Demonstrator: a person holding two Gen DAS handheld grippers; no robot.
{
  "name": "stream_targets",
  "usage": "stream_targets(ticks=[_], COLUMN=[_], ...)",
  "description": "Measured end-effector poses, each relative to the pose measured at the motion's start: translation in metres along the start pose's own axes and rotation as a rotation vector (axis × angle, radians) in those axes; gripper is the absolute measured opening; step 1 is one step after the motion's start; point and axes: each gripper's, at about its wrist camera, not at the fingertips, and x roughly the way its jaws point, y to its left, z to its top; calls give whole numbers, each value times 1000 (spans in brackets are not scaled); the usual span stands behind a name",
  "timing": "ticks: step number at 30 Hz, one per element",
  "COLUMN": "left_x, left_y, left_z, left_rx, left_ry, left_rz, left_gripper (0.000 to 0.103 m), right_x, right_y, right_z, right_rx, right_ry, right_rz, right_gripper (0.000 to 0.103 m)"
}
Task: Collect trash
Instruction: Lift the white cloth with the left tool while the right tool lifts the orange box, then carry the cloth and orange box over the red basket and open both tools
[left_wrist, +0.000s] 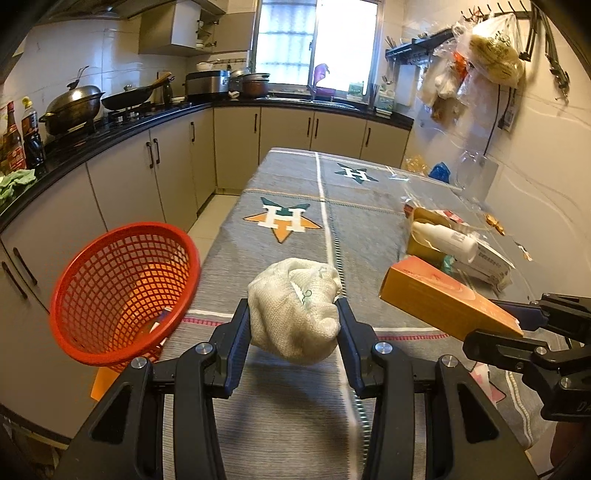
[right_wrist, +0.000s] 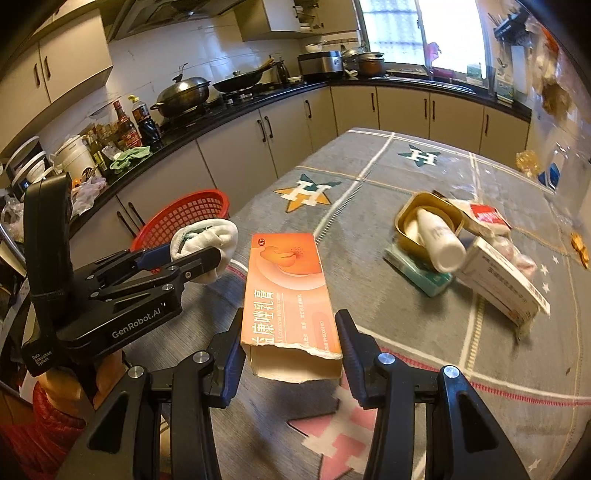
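the left tongs (left_wrist: 293, 325) pinch a crumpled white cloth (left_wrist: 295, 306) above the worktop (left_wrist: 288, 184); the right tongs (right_wrist: 290, 345) pinch an orange box (right_wrist: 288, 291). the red basket (left_wrist: 122, 291) sits tilted at the edge, so dropped trash may miss it.

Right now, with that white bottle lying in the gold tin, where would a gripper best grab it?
Judging by its pose, grip the white bottle across its round body near the raised end that sticks out over the rim of the gold tin, coming from above with one finger on each long side. The other end sits down inside the tin, walled in.
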Motion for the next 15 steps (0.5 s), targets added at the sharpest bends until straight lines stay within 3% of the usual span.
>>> stream_targets(ticks=[15], left_x=[-4], left_y=[55], left_z=[10], left_rx=[-83], left_ry=[-25], left_rz=[58], left_gripper=[43], right_x=[29], right_y=[29], right_z=[37], right_rx=[-52], right_ry=[25], right_rz=[39], right_gripper=[51])
